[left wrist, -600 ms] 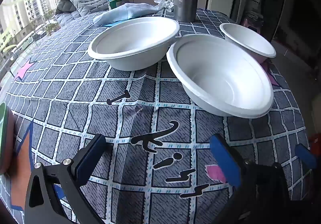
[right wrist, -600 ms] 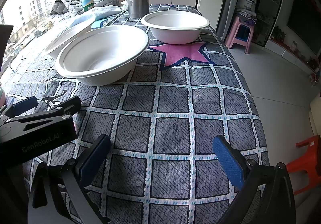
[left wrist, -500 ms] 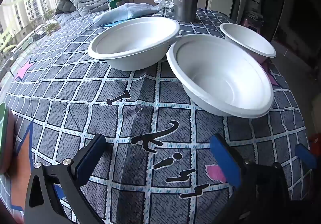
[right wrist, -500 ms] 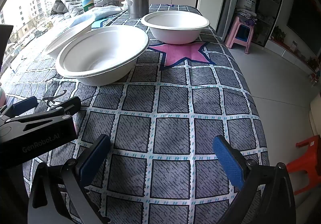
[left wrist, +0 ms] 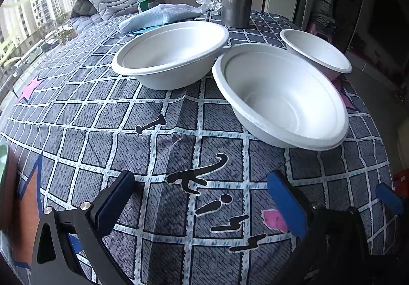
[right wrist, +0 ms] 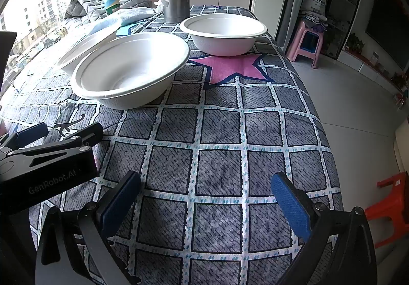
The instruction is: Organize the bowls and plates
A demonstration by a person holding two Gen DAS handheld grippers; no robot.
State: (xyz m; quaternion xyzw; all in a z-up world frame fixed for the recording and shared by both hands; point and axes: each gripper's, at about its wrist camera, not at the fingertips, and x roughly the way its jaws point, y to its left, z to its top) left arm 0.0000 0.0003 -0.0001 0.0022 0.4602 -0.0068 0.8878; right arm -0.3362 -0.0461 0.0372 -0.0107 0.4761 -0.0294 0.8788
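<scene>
Your counter (left wrist: 76, 96) under the grid-patterned cloth is carrying three white bowls: the left bowl (left wrist: 168, 55) and middle bowl (left wrist: 281, 96) nearly touching, the small bowl (left wrist: 317, 52) just behind. You are holding the left gripper (left wrist: 202, 198) and right gripper (right wrist: 207, 198) low over the cloth, both jaws spread wide and gripping nothing.

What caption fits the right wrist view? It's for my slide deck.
Open right gripper hovers over the checked tablecloth, three white bowls ahead.

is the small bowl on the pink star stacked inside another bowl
No, the small bowl sits alone on the pink star, apart from the nearer large bowl.
</scene>
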